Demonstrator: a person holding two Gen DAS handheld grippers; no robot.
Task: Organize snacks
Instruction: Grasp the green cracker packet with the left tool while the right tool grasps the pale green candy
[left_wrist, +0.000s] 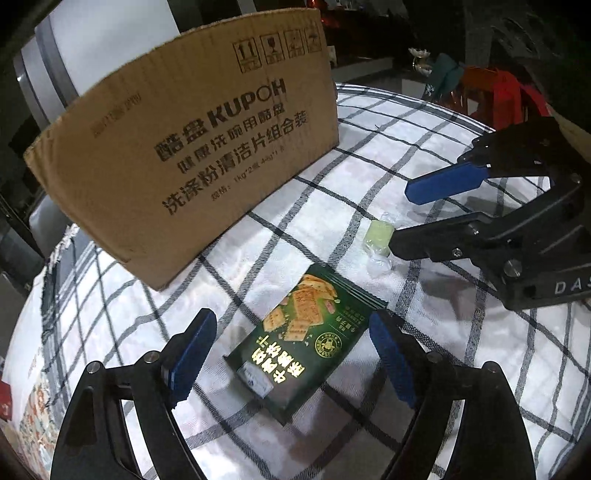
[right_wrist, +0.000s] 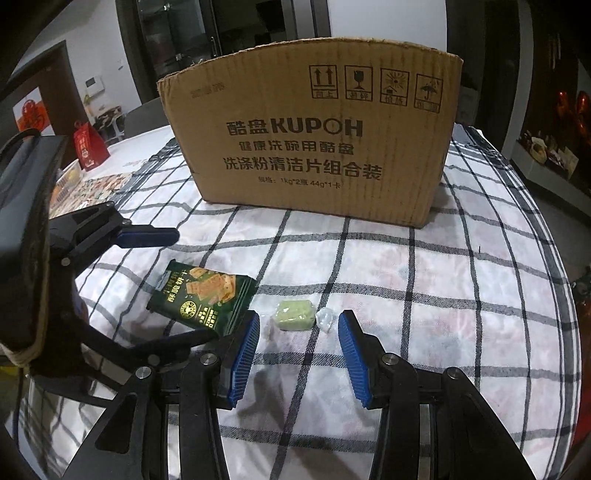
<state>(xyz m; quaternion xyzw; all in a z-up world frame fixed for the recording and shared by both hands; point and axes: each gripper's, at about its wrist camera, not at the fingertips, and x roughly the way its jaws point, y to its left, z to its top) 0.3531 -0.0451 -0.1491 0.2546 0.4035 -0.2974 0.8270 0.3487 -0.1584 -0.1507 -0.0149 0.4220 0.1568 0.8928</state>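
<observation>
A dark green cracker packet (left_wrist: 303, 339) (right_wrist: 201, 295) lies flat on the checked tablecloth (left_wrist: 424, 387) (right_wrist: 443, 295). My left gripper (left_wrist: 291, 350) (right_wrist: 194, 284) hangs open over it, its blue pads standing wide on either side without touching. A pale green candy in a clear wrapper (left_wrist: 380, 236) (right_wrist: 293, 314) lies to the packet's right. My right gripper (right_wrist: 298, 325) (left_wrist: 402, 218) is open, with the candy just at its fingertips and untouched. An open-topped cardboard box (left_wrist: 192, 155) (right_wrist: 314, 147) stands behind both snacks.
A red gift bag (right_wrist: 88, 147) and printed sheets (right_wrist: 92, 188) sit at the table's far left. Red furniture (left_wrist: 491, 88) stands beyond the table's far edge. The cloth's right edge (right_wrist: 565, 302) drops off close by.
</observation>
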